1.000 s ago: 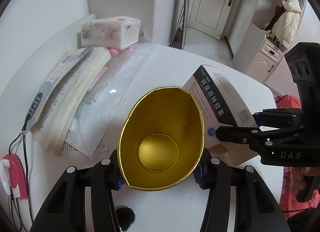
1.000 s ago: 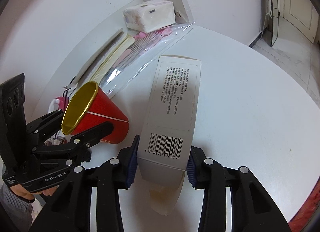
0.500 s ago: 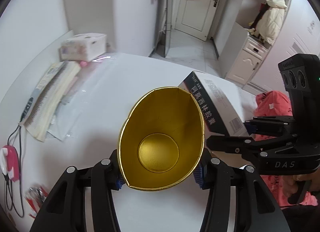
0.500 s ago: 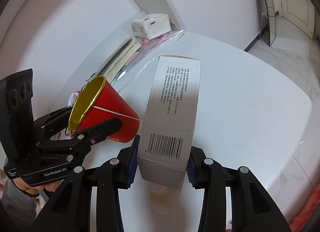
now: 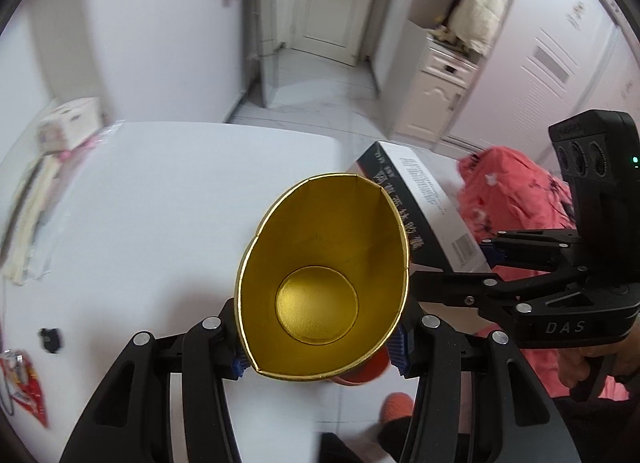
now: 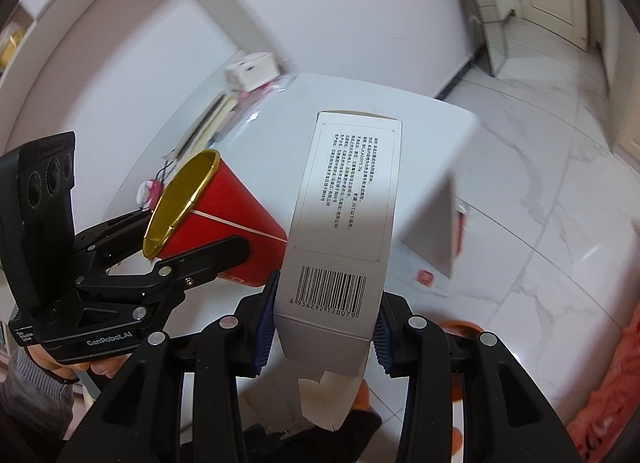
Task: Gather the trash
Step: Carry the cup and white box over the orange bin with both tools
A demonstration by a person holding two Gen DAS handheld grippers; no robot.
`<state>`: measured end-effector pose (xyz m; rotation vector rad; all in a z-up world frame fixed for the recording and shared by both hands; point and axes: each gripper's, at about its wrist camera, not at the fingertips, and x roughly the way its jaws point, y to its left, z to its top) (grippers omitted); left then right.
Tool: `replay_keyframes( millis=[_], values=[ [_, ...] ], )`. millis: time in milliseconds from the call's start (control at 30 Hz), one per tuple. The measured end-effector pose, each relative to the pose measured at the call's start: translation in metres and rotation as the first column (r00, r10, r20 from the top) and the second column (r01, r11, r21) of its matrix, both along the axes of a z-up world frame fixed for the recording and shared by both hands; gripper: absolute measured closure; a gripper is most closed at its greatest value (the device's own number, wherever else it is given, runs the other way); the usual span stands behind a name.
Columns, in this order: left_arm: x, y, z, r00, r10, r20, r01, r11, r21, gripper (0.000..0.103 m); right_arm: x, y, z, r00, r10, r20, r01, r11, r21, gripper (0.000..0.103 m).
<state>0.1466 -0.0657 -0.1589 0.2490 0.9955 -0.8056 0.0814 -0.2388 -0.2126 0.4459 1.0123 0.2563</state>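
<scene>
My left gripper [image 5: 320, 355] is shut on a red paper cup with a gold inside [image 5: 320, 283], squeezed into an oval and held above the white table [image 5: 160, 191]. The cup also shows in the right wrist view [image 6: 224, 219], with the left gripper [image 6: 192, 251] around it. My right gripper [image 6: 324, 331] is shut on a white medicine box with a barcode [image 6: 340, 223], its bottom flap hanging open. The box [image 5: 424, 203] and the right gripper [image 5: 472, 263] show in the left wrist view, just right of the cup.
A tissue box [image 5: 68, 123], books and a clear plastic sleeve [image 5: 28, 215] lie at the table's far left. A red wrapper [image 5: 24, 391] and a small black object [image 5: 50, 339] lie near the left edge. Pink fabric [image 5: 516, 191] is at the right. Marble floor [image 6: 560, 163] lies beyond the table.
Both grippers have risen and pulled back from the table with the cup and the box. The table items look smaller and farther off; more floor and the table's near edge show.
</scene>
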Motion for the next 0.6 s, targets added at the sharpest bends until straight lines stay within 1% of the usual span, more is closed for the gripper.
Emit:
replay_keyframes(
  millis=[133, 267, 300, 433, 500, 600],
  values=[
    [-0.020, -0.039, -0.012, 0.997, -0.076, -0.028, 0.076, 0.997, 0.003, 0.050, -0.035, -0.038, -0.013, 0.997, -0.066, -0.033, 0.066, 0.998, -0.007, 0.062],
    [-0.036, -0.073, -0.033, 0.988, -0.136, -0.076, 0.137, 0.991, 0.005, 0.050, -0.069, -0.073, -0.032, 0.988, -0.137, -0.072, 0.136, 0.991, -0.011, 0.062],
    [-0.039, -0.080, -0.040, 0.985, -0.149, -0.088, 0.151, 0.989, 0.010, 0.050, -0.076, -0.079, -0.036, 0.986, -0.148, -0.080, 0.148, 0.989, -0.010, 0.062],
    [-0.047, -0.099, -0.073, 0.973, -0.175, -0.149, 0.181, 0.983, 0.032, 0.050, -0.095, -0.099, -0.069, 0.971, -0.193, -0.141, 0.193, 0.981, -0.011, 0.062],
    [-0.046, -0.105, -0.093, 0.965, -0.178, -0.192, 0.188, 0.981, 0.038, 0.050, -0.101, -0.103, -0.090, 0.964, -0.201, -0.176, 0.199, 0.980, -0.028, 0.062],
    [-0.044, -0.113, -0.126, 0.957, -0.170, -0.236, 0.189, 0.980, 0.064, 0.049, -0.105, -0.103, -0.116, 0.956, -0.204, -0.210, 0.197, 0.979, -0.053, 0.062]
  ],
)
